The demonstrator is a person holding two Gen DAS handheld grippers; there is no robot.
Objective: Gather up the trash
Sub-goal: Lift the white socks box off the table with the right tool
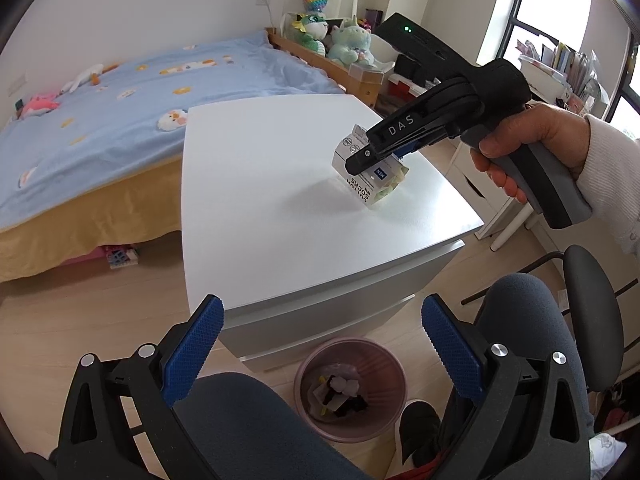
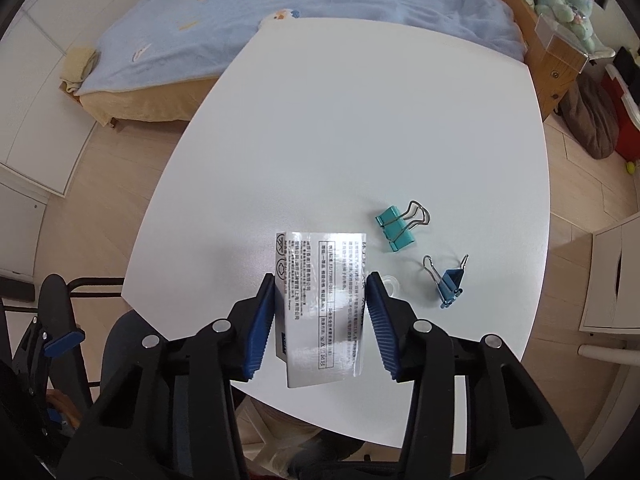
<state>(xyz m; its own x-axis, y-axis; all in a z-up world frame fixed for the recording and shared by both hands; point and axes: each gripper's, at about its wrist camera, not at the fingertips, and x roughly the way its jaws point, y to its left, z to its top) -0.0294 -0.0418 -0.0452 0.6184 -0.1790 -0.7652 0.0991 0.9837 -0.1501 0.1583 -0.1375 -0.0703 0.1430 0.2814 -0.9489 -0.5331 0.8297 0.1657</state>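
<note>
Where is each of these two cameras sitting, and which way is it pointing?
Left wrist view: sits on the left gripper, looking forward and down over the white table and pink trash bin; shows its own blue fingers, open, plus the person's right hand and knees.
Right wrist view: sits on the right gripper, looking steeply down at the table; its fingers clamp a sock package beside two binder clips.
Shared: the table, package, right gripper and bed.

Black plastic two-finger left gripper (image 1: pixel 322 350) and right gripper (image 2: pixel 320 322), ribbed blue pads (image 2: pixel 262 322), silver pivot screws. White "DAS" lettering, grey-striped handle. White knit sleeve (image 1: pixel 612 176); grey-blue trousers (image 1: pixel 256 428).
</note>
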